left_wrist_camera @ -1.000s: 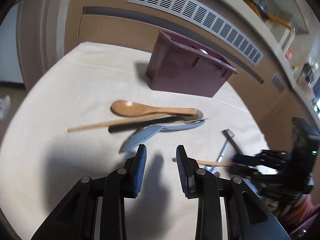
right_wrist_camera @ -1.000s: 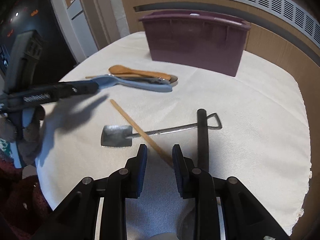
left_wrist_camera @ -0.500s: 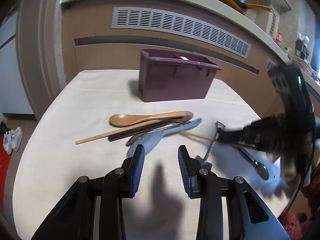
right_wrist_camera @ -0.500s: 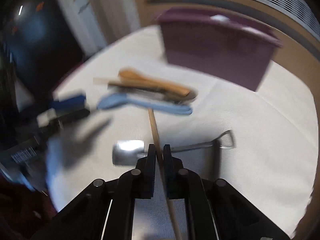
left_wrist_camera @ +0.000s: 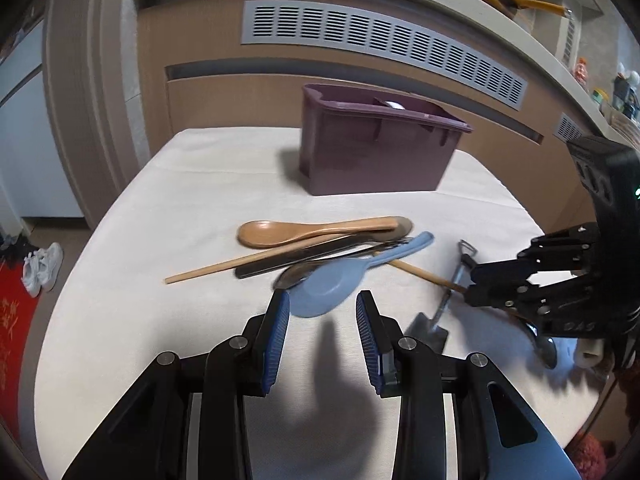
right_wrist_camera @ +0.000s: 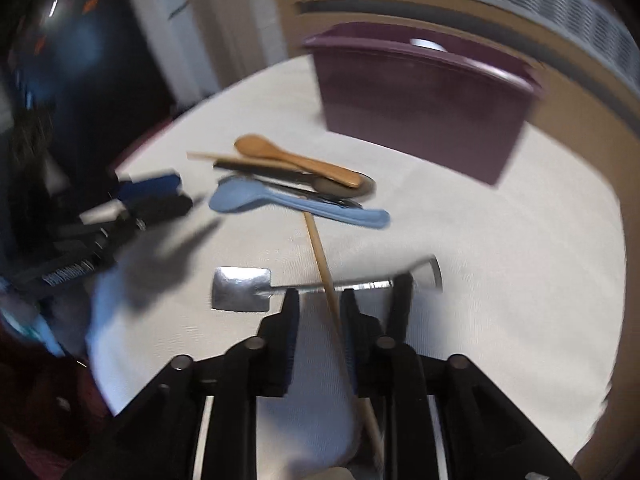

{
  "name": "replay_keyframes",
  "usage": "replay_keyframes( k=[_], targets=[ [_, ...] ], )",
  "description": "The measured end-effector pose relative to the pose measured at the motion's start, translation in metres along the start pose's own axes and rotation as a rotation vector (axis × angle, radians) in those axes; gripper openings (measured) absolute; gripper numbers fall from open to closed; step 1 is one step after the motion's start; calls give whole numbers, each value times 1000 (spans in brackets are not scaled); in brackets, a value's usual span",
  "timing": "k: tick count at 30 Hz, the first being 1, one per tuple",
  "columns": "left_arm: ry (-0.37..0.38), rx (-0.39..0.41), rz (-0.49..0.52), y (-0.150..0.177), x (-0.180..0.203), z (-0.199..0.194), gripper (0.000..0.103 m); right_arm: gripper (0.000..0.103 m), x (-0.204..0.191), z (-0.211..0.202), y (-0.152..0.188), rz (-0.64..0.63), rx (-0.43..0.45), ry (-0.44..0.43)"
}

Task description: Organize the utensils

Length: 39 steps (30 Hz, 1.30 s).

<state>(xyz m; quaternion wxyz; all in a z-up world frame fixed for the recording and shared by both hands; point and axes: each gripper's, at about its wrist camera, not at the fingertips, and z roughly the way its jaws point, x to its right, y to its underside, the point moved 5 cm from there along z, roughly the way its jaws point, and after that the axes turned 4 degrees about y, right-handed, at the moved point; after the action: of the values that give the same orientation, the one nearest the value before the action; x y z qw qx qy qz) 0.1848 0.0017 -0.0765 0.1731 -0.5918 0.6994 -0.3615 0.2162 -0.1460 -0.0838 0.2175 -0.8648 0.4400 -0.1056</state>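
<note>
A purple bin [left_wrist_camera: 372, 156] stands at the back of the cloth-covered table [left_wrist_camera: 180, 208]. In front of it a wooden spoon [left_wrist_camera: 304, 230], a wooden chopstick [left_wrist_camera: 224, 266], a black utensil [left_wrist_camera: 280, 262] and a blue spoon [left_wrist_camera: 332, 284] lie bunched together. My left gripper [left_wrist_camera: 322, 300] hovers open just short of the blue spoon's bowl, with nothing between its fingers. My right gripper [right_wrist_camera: 320, 300] has its jaws opening around a second wooden chopstick [right_wrist_camera: 320, 248]. That stick rests near the right pad and is clear of the left one. A metal shovel-shaped spoon [right_wrist_camera: 240, 288] lies across under it.
A black stick [right_wrist_camera: 404, 292] lies beside the right gripper's right finger. A metal spoon [left_wrist_camera: 544, 348] sits near the table's right edge. Behind the bin [right_wrist_camera: 420, 108] runs a wooden counter front with a vent grille [left_wrist_camera: 380, 44]. White shoes [left_wrist_camera: 42, 266] lie on the floor at left.
The right gripper closed onto the second chopstick, swung it toward the blue spoon, and its jaws have now parted again. The left gripper drifted slightly and stayed open.
</note>
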Motion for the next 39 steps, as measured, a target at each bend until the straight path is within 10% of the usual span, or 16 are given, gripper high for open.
replay_keyframes(
  k=[7, 9, 24, 31, 39],
  targets=[
    [27, 20, -55, 2, -16, 0, 39, 21, 1, 30, -19, -33, -54, 16],
    [47, 3, -54, 3, -15, 3, 43, 7, 0, 27, -17, -21, -63, 17],
    [141, -49, 53, -40, -5, 29, 45, 6, 69, -35, 64, 433, 89, -75],
    [119, -132, -130, -70, -67, 87, 45, 6, 67, -31, 70, 481, 131, -69],
    [301, -218, -53, -24, -25, 68, 45, 7, 68, -29, 64, 462, 130, -38]
  ],
)
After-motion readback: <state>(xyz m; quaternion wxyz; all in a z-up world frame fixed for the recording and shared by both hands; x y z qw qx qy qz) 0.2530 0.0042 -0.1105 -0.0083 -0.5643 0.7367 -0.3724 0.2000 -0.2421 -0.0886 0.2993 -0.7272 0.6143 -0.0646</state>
